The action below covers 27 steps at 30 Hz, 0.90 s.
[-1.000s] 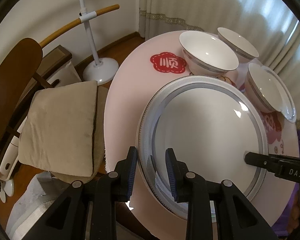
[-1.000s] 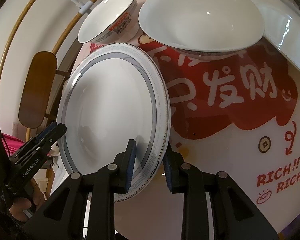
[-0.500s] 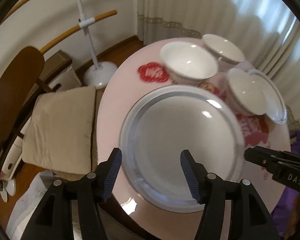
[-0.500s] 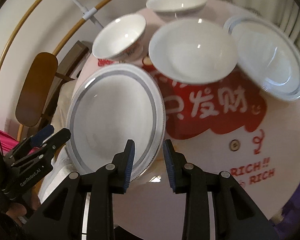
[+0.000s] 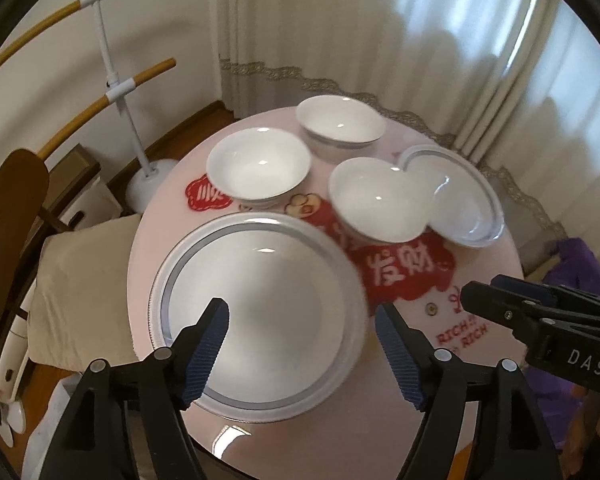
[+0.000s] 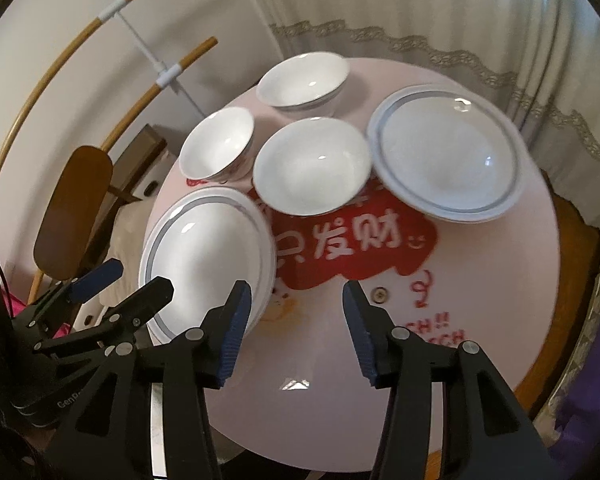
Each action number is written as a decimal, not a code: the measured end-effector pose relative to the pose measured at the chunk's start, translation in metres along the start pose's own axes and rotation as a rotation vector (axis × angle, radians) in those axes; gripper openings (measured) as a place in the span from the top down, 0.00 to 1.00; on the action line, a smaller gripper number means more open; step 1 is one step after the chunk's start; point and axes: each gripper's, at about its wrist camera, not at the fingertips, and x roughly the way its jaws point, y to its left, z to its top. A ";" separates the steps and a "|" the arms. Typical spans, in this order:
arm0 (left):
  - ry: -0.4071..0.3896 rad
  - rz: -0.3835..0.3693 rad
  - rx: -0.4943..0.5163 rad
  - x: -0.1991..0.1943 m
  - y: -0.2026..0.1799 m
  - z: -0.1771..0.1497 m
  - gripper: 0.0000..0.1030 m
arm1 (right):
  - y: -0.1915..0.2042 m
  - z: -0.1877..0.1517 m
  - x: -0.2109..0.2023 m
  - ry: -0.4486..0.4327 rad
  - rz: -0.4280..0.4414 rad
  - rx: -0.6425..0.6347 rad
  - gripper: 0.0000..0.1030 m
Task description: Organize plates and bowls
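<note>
A large white plate with a grey ring [image 5: 260, 312] [image 6: 204, 256] lies flat on the near left part of the round pink table [image 6: 480, 288]. My left gripper [image 5: 300, 316] hovers above the plate, its jaws opening with nothing between them. My right gripper [image 6: 296, 296] hangs above the table just right of the plate, jaws opening too, with nothing in them. Three white bowls [image 5: 260, 168] [image 5: 340, 124] [image 5: 380, 200] stand behind the plate. A second ringed plate [image 5: 464, 196] [image 6: 444, 152] sits at the far right, partly tucked behind the nearest bowl.
A chair with a beige cushion [image 5: 84, 280] stands against the table's left edge. A white floor stand with curved wooden bars [image 5: 140, 168] is behind it. Curtains [image 5: 380, 40] hang beyond the table. Purple cloth [image 5: 580, 264] lies at the right.
Both grippers have let go of the large plate's rim, opened and risen away from the table. The plate stays flat on the table.
</note>
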 end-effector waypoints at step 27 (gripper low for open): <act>-0.021 0.172 -0.364 -0.012 -0.141 0.017 0.28 | -0.147 0.068 -0.050 0.023 0.118 -0.256 0.35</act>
